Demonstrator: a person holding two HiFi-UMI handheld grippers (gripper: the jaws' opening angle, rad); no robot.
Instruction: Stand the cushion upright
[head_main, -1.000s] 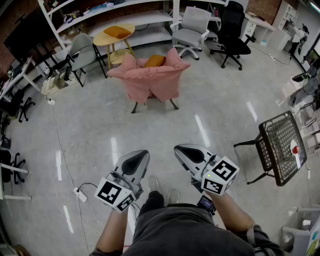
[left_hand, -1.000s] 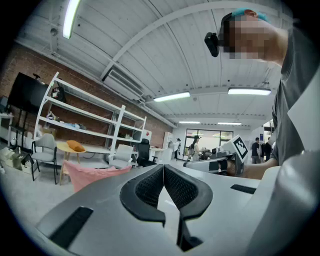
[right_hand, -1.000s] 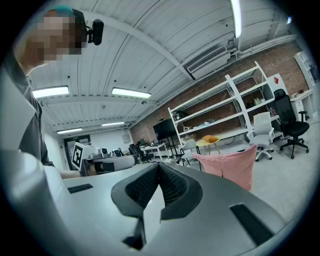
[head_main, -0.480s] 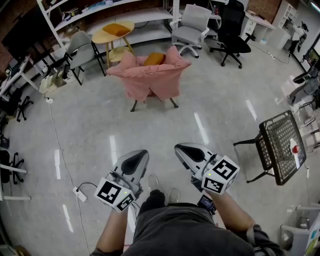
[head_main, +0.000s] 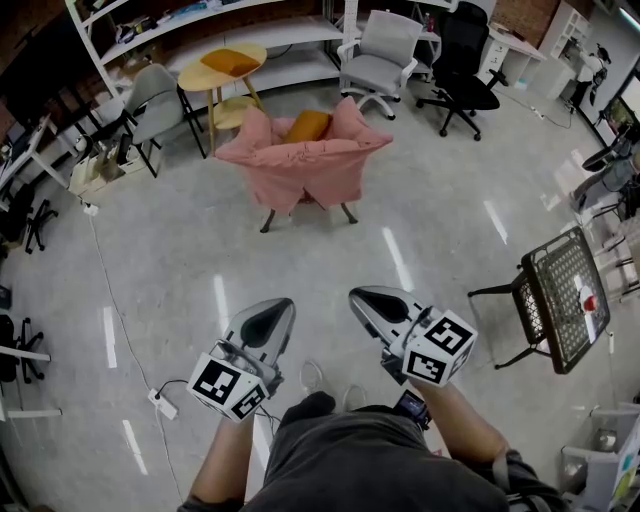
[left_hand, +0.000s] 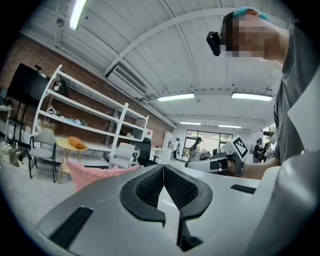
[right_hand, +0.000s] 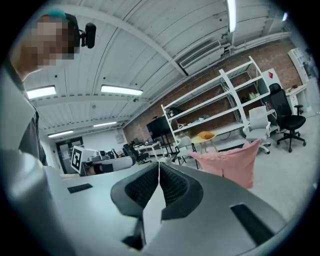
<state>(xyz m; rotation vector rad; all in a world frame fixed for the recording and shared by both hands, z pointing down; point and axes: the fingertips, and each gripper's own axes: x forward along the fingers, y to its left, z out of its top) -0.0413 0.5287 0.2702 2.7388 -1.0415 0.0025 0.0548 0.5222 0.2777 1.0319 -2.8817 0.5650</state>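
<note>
An orange cushion (head_main: 308, 125) lies tilted in the seat of a chair draped in pink cloth (head_main: 305, 165), far ahead in the head view. Both grippers are held side by side low in that view, well short of the chair. My left gripper (head_main: 271, 314) is shut with nothing between its jaws, which meet at the tip (left_hand: 163, 167). My right gripper (head_main: 371, 303) is shut and empty too (right_hand: 159, 165). The pink chair shows beyond the jaws in both gripper views (left_hand: 95, 175) (right_hand: 232, 162); the cushion in it is hidden there.
A round wooden table (head_main: 212, 78) behind the chair bears a second orange cushion (head_main: 230, 62). Grey (head_main: 378, 55) and black (head_main: 465, 70) office chairs and white shelving stand at the back. A black mesh chair (head_main: 560, 295) is at right. A power strip (head_main: 162, 403) and cable lie on the floor at left.
The pink chair has drifted lower and a little nearer in the head view as the person walks toward it. Both grippers stay shut and side by side.
</note>
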